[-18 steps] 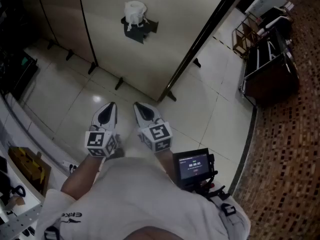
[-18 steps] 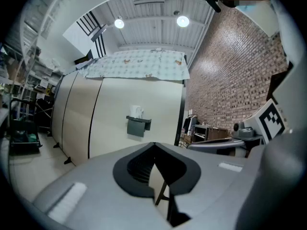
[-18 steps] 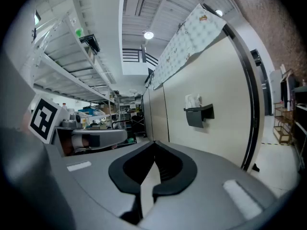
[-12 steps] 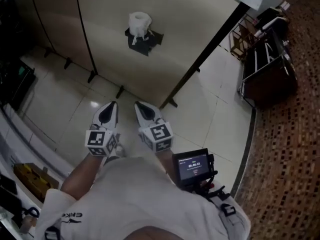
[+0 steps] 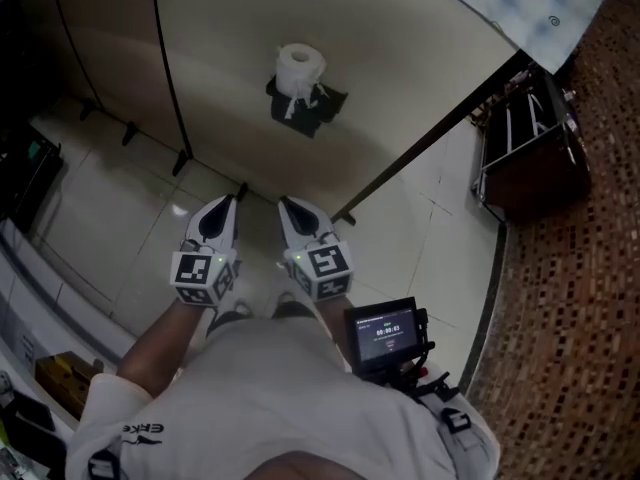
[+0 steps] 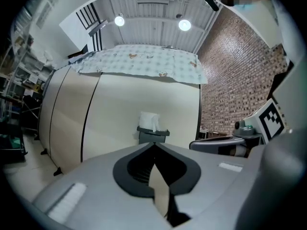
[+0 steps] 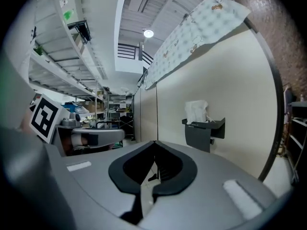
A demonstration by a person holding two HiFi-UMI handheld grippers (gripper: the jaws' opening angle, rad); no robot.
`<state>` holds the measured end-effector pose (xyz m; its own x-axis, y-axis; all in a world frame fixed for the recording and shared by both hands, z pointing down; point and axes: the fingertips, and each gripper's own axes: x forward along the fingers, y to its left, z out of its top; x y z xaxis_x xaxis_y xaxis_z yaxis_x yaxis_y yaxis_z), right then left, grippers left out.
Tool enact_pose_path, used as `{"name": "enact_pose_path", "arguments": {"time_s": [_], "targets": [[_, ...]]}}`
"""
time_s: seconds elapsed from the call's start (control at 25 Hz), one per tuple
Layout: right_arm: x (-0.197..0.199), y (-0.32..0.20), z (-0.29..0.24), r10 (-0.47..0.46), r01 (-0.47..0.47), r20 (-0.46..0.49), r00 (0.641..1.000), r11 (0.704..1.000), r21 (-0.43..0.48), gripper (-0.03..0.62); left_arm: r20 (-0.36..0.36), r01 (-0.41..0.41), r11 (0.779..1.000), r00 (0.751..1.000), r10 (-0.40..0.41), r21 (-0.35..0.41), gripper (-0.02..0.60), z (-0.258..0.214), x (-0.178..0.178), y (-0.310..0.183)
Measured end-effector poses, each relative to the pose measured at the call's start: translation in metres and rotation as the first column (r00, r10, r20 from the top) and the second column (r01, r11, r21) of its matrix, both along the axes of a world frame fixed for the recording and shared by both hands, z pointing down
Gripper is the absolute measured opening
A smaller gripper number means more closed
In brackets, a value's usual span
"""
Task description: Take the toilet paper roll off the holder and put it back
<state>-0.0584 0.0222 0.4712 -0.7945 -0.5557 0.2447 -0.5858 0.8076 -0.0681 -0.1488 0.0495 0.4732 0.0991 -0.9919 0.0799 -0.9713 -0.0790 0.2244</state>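
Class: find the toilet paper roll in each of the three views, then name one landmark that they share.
Head view: toilet paper roll at upper centre, against the beige partition.
Left gripper view: roll near the picture's centre.
Right gripper view: roll right of centre, at mid-height.
Shared landmark: the dark holder directly beneath the roll, seen in all three views.

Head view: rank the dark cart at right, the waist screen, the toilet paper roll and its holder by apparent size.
1. dark cart
2. screen, though it is nearest the camera
3. holder and toilet paper roll look about alike; unranked, as the roll hides part of the holder
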Motion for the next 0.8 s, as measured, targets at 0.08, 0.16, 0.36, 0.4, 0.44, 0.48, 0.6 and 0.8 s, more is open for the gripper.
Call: {"name": "enact_pose_path", "arguments": {"time_s": [0.08, 0.16, 0.36, 0.4, 0.44, 0.48, 0.6, 0.8], "targets": [[-0.008, -0.02, -0.001, 0.013, -0.013, -0.005, 1.0, 1.0, 0.008, 0.012, 0.001, -0.003, 1.0, 1.0, 0.003, 0.003, 0.002, 0.0, -0.01, -0.018], [-0.011, -0.042, -0.003, 0.02, -0.02, -0.001, 1.0, 0.999, 0.035, 0.012, 0.007, -0.004, 1.0, 1.0, 0.004, 0.009, 0.002, 0.0, -0.015, -0.039], [-0.015, -0.091, -0.01, 0.008, -0.009, 0.014, 1.0, 0.999, 0.051, 0.012, 0.022, 0.014, 1.0, 1.0, -0.014, 0.011, 0.002, 0.0, -0.019, -0.087], [-0.016, -0.1, -0.012, 0.001, -0.002, 0.018, 1.0, 0.999, 0.055, 0.012, 0.025, 0.019, 1.0, 1.0, -0.019, 0.013, 0.002, -0.001, -0.02, -0.096], [-0.017, -0.11, -0.016, -0.006, 0.004, 0.027, 1.0, 0.998, 0.062, 0.012, 0.027, 0.024, 1.0, 0.999, -0.024, 0.016, 0.002, -0.004, -0.02, -0.107], [-0.017, -0.121, -0.02, -0.011, 0.008, 0.035, 0.999, 0.997, 0.077, 0.012, 0.03, 0.029, 0.999, 0.999, -0.03, 0.019, 0.002, -0.006, -0.021, -0.118], [-0.015, -0.153, -0.033, -0.018, 0.013, 0.037, 0.999, 0.992, 0.127, 0.014, 0.04, 0.046, 0.999, 0.998, -0.047, 0.025, 0.002, -0.013, -0.02, -0.148], [-0.018, -0.186, -0.048, -0.07, 0.061, 0.04, 0.997, 0.98, 0.189, 0.082, 0.046, 0.075, 0.997, 0.996, -0.076, 0.027, 0.002, -0.015, -0.021, -0.182]]}}
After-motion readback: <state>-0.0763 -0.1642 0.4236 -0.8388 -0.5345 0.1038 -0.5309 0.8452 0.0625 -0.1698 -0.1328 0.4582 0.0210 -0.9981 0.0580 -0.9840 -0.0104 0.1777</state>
